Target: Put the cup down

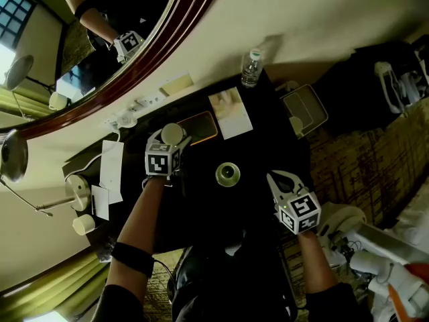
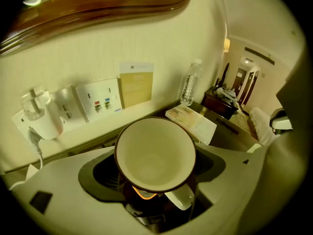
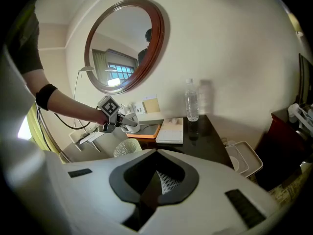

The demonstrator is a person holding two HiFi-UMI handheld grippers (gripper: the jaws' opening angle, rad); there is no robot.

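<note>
Left gripper view, centre frame: my left fingers (image 2: 98, 177) are clamped on the white cup (image 2: 155, 153), mouth facing the camera. In the right gripper view, my right gripper (image 3: 156, 156) at lower centre is closed on nothing.

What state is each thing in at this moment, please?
cup: empty, upright, held at the orange tray.
left gripper: closed on the cup.
right gripper: shut, empty.
water bottle: upright, capped.
white plug: plugged into the wall socket.
</note>
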